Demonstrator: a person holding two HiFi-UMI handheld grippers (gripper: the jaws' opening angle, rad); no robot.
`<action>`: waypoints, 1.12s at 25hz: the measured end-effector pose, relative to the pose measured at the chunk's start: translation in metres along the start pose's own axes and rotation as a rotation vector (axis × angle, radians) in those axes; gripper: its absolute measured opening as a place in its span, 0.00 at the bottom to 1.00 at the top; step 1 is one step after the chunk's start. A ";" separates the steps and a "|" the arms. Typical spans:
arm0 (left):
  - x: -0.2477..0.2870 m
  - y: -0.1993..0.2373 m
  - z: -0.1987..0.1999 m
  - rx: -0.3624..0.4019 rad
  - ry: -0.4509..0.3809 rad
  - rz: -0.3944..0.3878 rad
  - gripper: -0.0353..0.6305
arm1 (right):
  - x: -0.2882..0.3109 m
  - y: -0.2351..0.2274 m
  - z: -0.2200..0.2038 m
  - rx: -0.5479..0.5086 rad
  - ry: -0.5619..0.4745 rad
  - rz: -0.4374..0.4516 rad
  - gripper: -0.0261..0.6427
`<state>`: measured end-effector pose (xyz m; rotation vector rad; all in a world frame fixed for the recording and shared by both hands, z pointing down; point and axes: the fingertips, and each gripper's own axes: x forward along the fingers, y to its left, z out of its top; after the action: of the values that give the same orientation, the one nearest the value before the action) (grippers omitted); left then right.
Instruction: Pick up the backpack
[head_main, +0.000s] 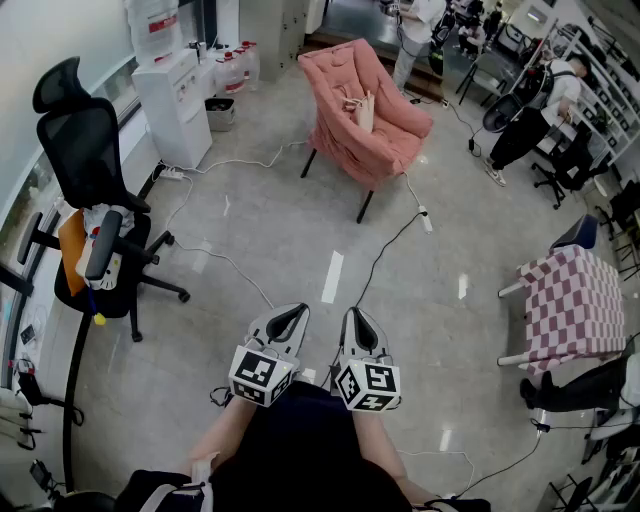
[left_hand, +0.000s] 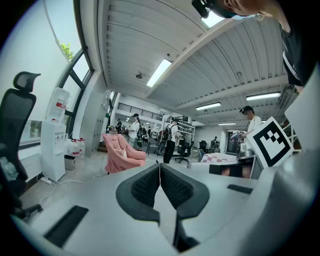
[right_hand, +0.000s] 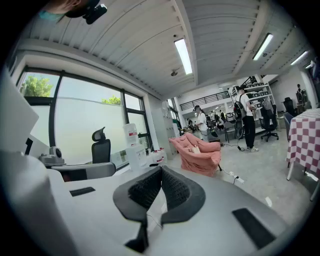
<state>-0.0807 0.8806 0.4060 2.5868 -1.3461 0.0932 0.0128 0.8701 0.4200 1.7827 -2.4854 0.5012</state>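
Note:
A small beige bag-like thing (head_main: 363, 110) lies on the seat of a pink armchair (head_main: 350, 135) far across the floor; I cannot tell if it is the backpack. It also shows small in the left gripper view (left_hand: 120, 149) and the right gripper view (right_hand: 196, 149). My left gripper (head_main: 298, 310) and right gripper (head_main: 352, 313) hover side by side close to my body, well short of the armchair. In both gripper views the left gripper (left_hand: 160, 165) and the right gripper (right_hand: 161, 169) have their jaws pressed together with nothing between them.
A black office chair (head_main: 95, 200) with items on its seat stands at the left, near a white water dispenser (head_main: 175, 105). A checked-cloth table (head_main: 575, 305) is at the right. Cables (head_main: 385, 250) run over the floor. People stand at the back right.

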 end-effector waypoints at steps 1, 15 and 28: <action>0.001 0.000 0.000 -0.001 0.000 0.001 0.08 | 0.000 0.000 0.000 -0.001 0.000 0.002 0.08; 0.018 -0.010 0.000 -0.017 0.007 -0.032 0.08 | -0.005 -0.016 0.001 0.027 -0.007 -0.035 0.08; 0.110 0.018 0.025 -0.031 -0.004 -0.054 0.08 | 0.061 -0.061 0.039 0.092 -0.060 -0.070 0.09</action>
<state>-0.0330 0.7771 0.4017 2.5968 -1.2686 0.0582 0.0551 0.7853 0.4108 1.9389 -2.4658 0.5750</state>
